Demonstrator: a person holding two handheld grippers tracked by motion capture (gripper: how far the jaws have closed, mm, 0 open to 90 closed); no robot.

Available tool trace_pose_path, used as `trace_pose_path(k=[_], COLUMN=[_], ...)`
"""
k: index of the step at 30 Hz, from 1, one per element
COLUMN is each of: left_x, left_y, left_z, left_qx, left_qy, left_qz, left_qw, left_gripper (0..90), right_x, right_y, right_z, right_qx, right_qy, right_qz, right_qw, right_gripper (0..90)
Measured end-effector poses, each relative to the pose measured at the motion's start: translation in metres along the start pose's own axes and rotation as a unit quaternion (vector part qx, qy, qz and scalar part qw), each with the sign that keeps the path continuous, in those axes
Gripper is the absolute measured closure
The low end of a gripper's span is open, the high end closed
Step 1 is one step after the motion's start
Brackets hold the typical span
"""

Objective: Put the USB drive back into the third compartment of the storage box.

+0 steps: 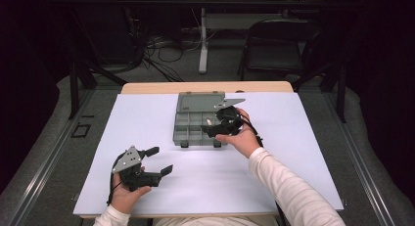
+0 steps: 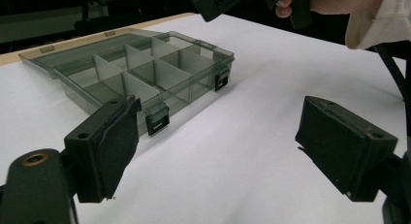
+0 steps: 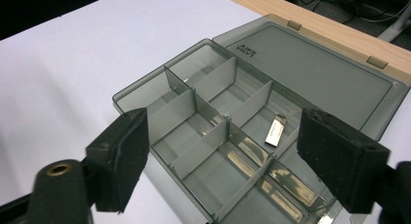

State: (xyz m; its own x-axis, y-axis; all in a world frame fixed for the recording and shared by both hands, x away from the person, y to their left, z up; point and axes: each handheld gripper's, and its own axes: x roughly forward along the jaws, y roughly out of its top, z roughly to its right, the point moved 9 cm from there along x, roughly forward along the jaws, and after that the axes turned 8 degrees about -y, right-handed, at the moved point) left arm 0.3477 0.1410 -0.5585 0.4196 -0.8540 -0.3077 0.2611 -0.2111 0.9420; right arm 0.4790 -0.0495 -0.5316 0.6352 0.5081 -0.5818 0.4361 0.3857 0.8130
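Found the compartment box [image 1: 198, 123] open mid-table, lid flat toward the far edge, a small metal clip [image 3: 275, 130] in one cell. Saw the right gripper [image 3: 232, 161] above it, released, empty. Judged next: a straight descent between dividers. Saw the left gripper [image 1: 160, 160] released near the front edge of the table [image 1: 293, 162], bare room all round.

Embossed mark on inside of smoky grey translucent plastic lid [image 3: 315, 73] of divided organiser box, seen upside down in right gripper view; looks like "PLANO" (not certain, small, blurred). Small silver metal clip [image 3: 275, 130] in a far compartment carries dark print, too tiny to read. No other legible text or nos.
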Motion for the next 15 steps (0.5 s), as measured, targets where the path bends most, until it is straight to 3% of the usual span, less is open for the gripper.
trace_pose_path(k=[15], left_x=[0.000], left_y=[0.000], left_z=[-0.001], left_qx=[-0.003], left_qy=[0.008], left_qz=[0.001], left_qw=[1.0000], left_gripper=[15.0], right_x=[-0.017], right_y=[-0.007], right_z=[0.000], right_qx=[0.014], right_qy=[-0.007], right_qz=[0.015], right_qw=[0.9998], right_gripper=[10.1])
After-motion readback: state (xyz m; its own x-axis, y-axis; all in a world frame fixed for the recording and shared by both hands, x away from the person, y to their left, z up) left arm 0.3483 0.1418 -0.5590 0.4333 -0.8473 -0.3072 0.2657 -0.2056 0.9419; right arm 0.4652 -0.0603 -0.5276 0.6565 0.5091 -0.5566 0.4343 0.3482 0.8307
